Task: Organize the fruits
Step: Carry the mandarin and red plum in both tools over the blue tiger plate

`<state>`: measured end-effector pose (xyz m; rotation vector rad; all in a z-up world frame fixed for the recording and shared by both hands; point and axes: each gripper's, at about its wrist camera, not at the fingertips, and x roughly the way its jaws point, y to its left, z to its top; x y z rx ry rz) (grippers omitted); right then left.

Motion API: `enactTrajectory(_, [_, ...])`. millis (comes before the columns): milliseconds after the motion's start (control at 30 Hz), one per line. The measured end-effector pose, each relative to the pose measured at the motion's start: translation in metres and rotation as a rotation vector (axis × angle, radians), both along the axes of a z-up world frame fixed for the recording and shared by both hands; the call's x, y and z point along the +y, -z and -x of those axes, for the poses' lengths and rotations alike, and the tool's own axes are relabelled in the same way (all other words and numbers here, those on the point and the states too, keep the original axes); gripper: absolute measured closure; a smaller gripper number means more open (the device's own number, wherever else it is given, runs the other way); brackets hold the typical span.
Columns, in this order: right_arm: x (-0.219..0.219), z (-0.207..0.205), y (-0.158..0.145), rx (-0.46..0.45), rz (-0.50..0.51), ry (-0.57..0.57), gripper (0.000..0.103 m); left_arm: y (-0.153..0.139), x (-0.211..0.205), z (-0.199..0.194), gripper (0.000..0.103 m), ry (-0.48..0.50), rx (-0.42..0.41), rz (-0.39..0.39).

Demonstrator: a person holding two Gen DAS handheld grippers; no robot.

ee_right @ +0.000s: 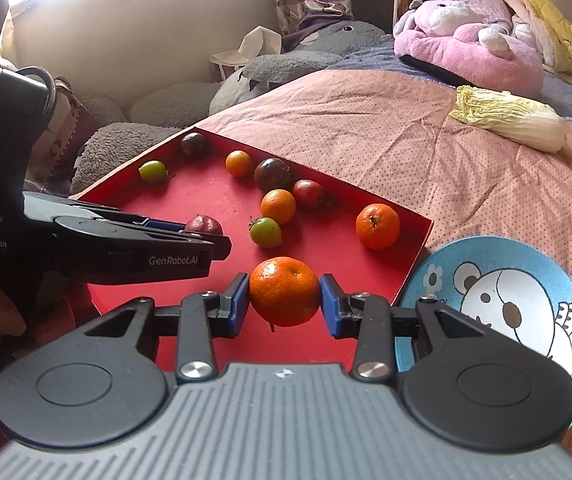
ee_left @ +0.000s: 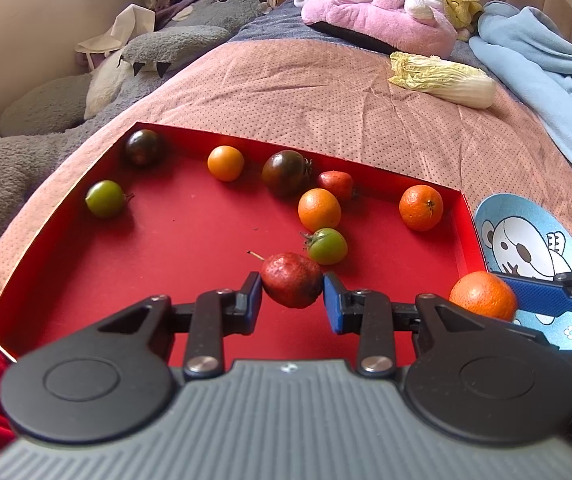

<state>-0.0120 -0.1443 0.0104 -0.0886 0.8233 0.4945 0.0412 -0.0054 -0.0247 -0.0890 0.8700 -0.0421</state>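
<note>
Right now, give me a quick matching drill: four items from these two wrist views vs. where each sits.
Items:
1. rough dark-red fruit
2. large orange mandarin
3. pale yellow-white napa cabbage
4. round blue bear-print plate

Places:
A. on the pink quilt, right of the red tray
B. between the left gripper pads
C. on the quilt, beyond the tray, near the pink plush
D. between the right gripper pads

Pairs: 1-B, 2-D, 3-C, 4-A
</note>
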Motion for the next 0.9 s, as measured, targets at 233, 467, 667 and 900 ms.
enactTrajectory(233, [0.000, 0.001, 0.001, 0.003, -0.009, -0.005, 0.059, 0.000, 0.000, 0.000, 0.066, 0.001, 0.000, -0.002])
enactTrajectory(467, [-0.006, 0.003, 0.006, 0.007, -0.034, 0.003, 0.059, 0.002, -0.004, 0.000, 0.066, 0.005, 0.002, -0.007])
enactTrajectory(667, [-0.011, 0.005, 0.014, 0.021, -0.064, 0.015, 0.059, 0.001, -0.003, 0.002, 0.066, 0.000, 0.001, -0.008])
enactTrajectory(900, [-0.016, 0.008, 0.017, 0.018, -0.088, 0.019, 0.059, 0.000, -0.004, 0.003, 0.066, 0.002, 0.002, -0.017])
